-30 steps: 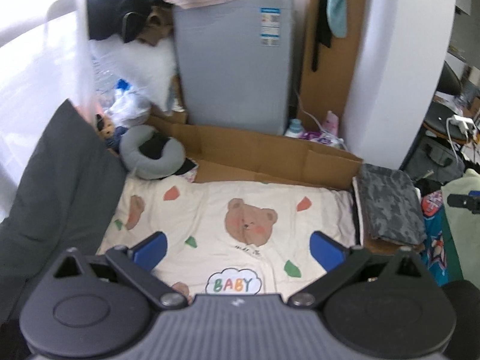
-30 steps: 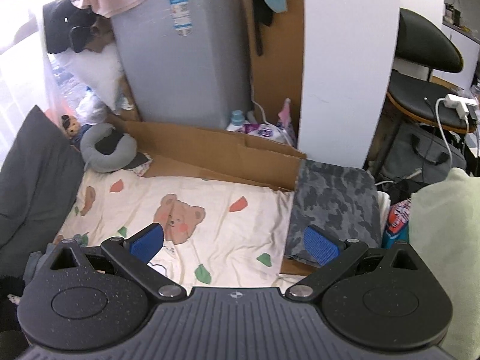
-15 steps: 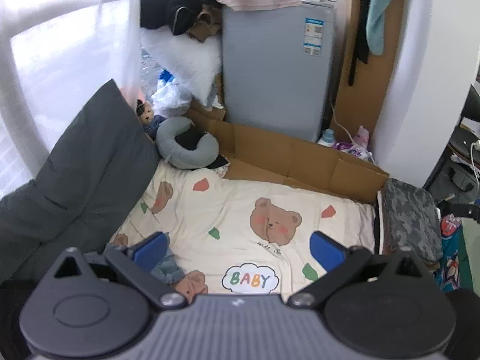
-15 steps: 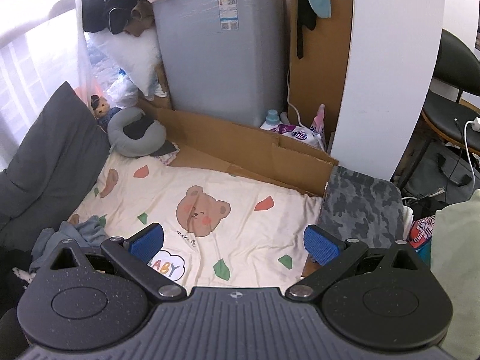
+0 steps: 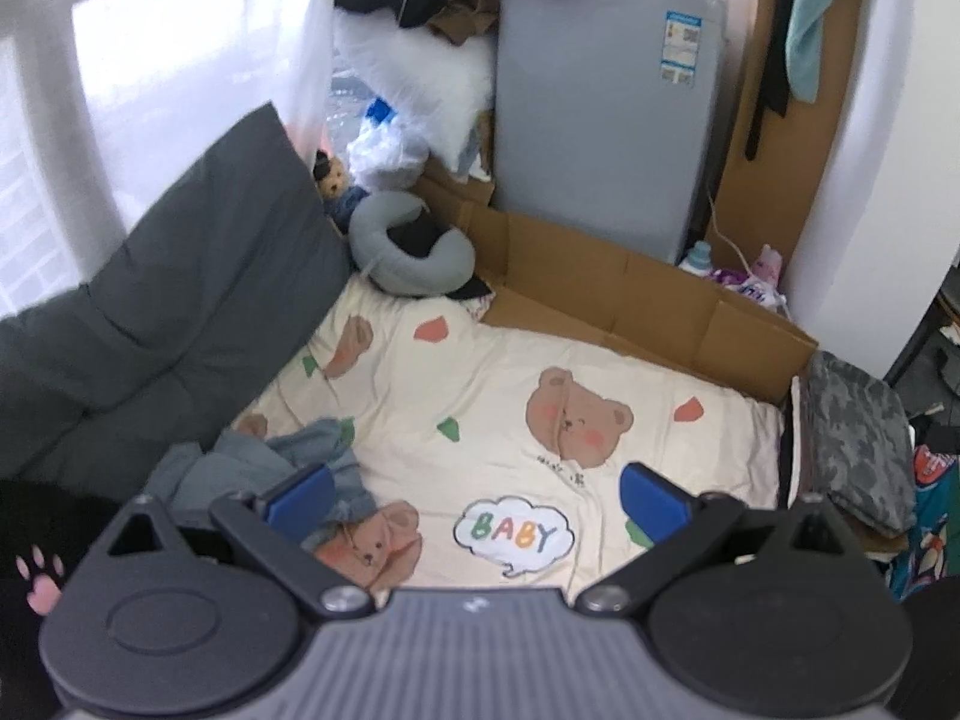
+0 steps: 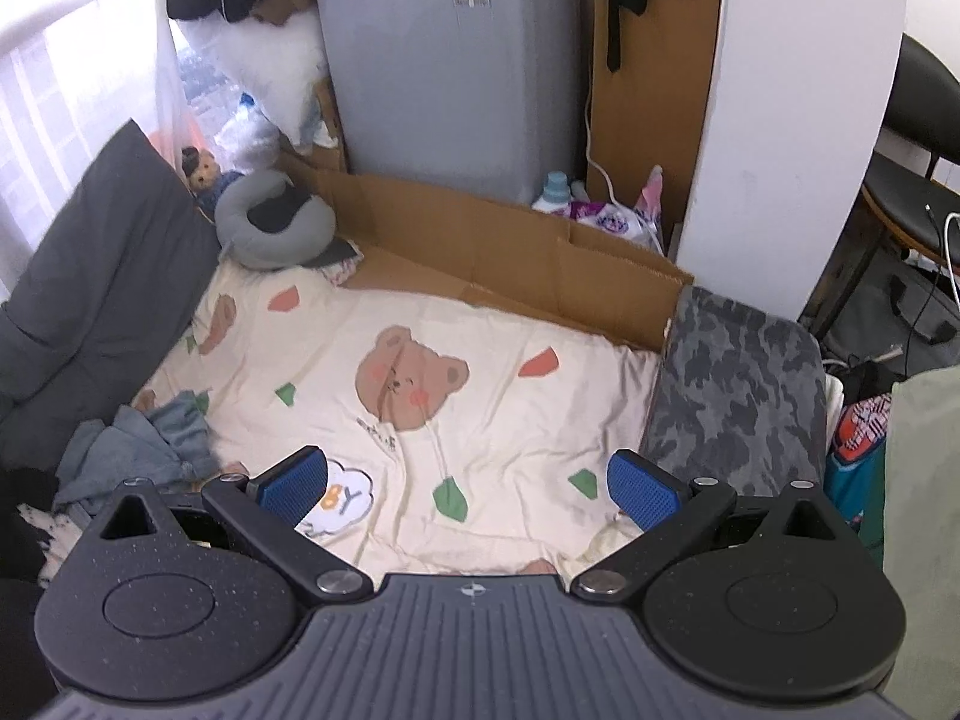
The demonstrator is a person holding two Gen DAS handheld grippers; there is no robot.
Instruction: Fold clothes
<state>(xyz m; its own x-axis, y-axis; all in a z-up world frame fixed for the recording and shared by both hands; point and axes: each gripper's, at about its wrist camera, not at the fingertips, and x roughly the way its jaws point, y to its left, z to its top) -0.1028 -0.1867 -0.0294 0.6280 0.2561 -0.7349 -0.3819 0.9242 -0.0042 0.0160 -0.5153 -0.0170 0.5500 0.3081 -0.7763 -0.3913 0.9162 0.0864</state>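
A crumpled grey-blue garment [image 5: 252, 468] [image 6: 138, 444] lies at the near left of the cream bear-print sheet [image 5: 510, 384] [image 6: 372, 336]. A folded camouflage garment [image 5: 852, 420] [image 6: 738, 384] rests at the sheet's right end. My left gripper [image 5: 477, 501] hangs open above the sheet's near edge, its left pad in front of the crumpled garment and holding nothing. Over the sheet's near right part, my right gripper [image 6: 471, 483] is open too, with nothing between its fingers.
A dark grey cushion [image 5: 156, 312] borders the sheet on the left. A grey neck pillow [image 5: 414, 246] and small doll [image 5: 333, 177] lie at the far left. Flattened cardboard [image 5: 630, 300] and a grey appliance [image 5: 600, 108] stand behind. A pale green cloth [image 6: 924, 480] and black chair [image 6: 918, 138] are right.
Both views have swung left and pulled back. The crumpled grey-blue garment and more of the dark cushion have come into sight. Both grippers stay open.
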